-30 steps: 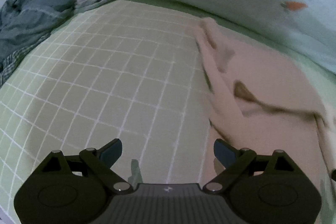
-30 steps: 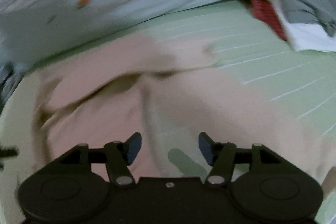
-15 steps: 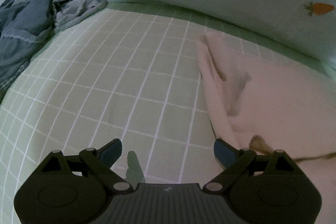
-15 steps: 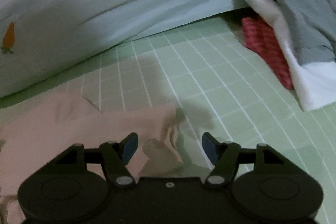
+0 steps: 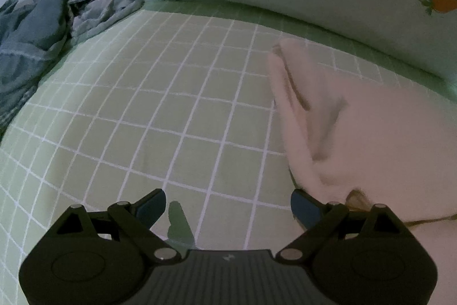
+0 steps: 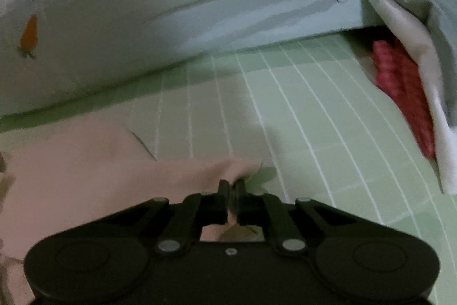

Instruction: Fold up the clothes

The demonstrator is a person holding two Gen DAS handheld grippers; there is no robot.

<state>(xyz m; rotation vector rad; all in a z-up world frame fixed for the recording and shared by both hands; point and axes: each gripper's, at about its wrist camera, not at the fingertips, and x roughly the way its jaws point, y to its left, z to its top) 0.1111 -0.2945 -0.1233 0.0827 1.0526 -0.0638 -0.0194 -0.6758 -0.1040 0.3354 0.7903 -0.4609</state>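
The right gripper [image 6: 232,186] was pressed together on the edge of the pink garment [image 6: 85,170]. Its two black fingers [image 6: 222,190] pinched a corner of the pink cloth, and a little bit of cloth poked out between them. The rest of the pink garment lay flat to the left on the green sheet with white lines [image 6: 328,127].

The left gripper [image 5: 228,206] was spread wide, with nothing between its blue pads [image 5: 152,205]. It hung over the bare green sheet [image 5: 160,110]. The right pad was just beside the near edge of the pink garment [image 5: 371,133], but I cannot tell if they touched. From this side the pink garment lay on the right part of the bed, with a long fold running up its left edge to a narrow end [image 5: 285,50].

Behind the garment was a big pale blanket with a carrot picture [image 5: 441,4] on it. In the right view the same carrot [image 6: 29,35] showed on the left. A heap of grey and blue clothes [image 5: 34,30] sat far off at the top left of the bed, well apart from the pink one. On the far right lay a red cloth [image 6: 400,87] under a white and grey cloth [image 6: 411,27].
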